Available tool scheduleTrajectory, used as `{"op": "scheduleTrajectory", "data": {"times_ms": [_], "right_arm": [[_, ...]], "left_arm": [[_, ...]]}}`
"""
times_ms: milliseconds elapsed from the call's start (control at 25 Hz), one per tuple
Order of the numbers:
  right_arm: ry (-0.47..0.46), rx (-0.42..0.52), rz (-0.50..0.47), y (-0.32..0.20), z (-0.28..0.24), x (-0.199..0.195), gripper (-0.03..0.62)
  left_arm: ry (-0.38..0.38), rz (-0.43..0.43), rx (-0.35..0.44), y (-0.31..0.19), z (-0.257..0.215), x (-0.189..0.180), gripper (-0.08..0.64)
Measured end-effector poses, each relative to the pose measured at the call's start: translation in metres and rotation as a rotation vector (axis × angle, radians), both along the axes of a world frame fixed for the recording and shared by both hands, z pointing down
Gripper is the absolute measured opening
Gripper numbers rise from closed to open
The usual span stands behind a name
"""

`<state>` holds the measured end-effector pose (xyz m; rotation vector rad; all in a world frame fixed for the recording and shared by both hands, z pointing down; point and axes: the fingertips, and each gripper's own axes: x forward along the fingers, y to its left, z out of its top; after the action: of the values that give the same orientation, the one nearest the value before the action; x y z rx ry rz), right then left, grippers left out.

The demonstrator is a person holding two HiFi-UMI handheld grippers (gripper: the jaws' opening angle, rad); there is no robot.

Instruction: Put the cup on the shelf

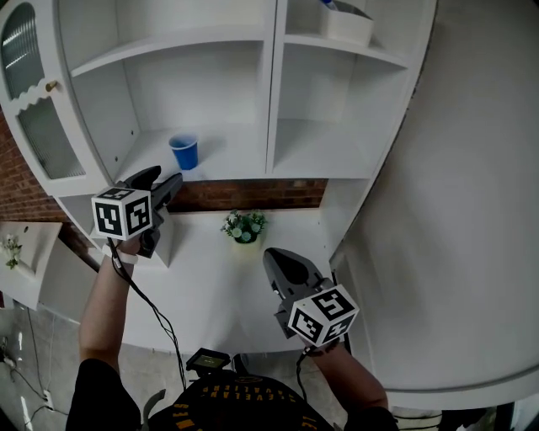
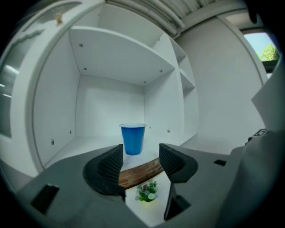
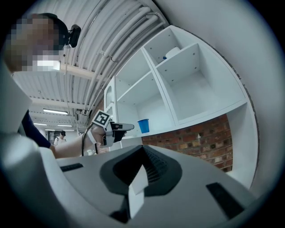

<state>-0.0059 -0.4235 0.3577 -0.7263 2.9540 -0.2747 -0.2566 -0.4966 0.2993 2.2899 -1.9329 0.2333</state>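
The left gripper (image 1: pixel 165 179) hovers just in front of the lower left shelf (image 1: pixel 236 168), its 2 jaws spread wide with nothing between them. On that shelf stands 1 blue cup (image 1: pixel 184 152). It is upright, plain and tapered, its rim wider than its base, and it is clear of the jaws. Below, 1 small potted plant (image 1: pixel 244 226) sits on the white counter (image 1: pixel 210 269). The right gripper (image 1: pixel 274 257) has its 2 jaws pressed together, empty. On an upper right shelf sits 1 white object (image 1: pixel 346 23), perhaps a tub.
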Motion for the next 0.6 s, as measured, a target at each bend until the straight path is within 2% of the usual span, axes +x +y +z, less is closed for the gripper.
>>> {"op": "scheduleTrajectory", "data": {"times_ms": [280, 360, 600], "right_arm": [[-0.004, 0.004, -0.010, 0.019, -0.001, -0.005, -0.008], [0.002, 0.009, -0.005, 0.023, -0.002, -0.007, -0.008], [0.008, 0.026, -0.003, 0.038, 0.002, -0.006, -0.008]], "left_arm": [[0.132, 0.081, 0.193, 0.082, -0.001, 0.046, 0.248], [0.163, 0.082, 0.251, 0.107, 0.004, 0.057, 0.203], [0.154, 0.100, 0.251, 0.159, 0.053, 0.103, 0.094]]}}
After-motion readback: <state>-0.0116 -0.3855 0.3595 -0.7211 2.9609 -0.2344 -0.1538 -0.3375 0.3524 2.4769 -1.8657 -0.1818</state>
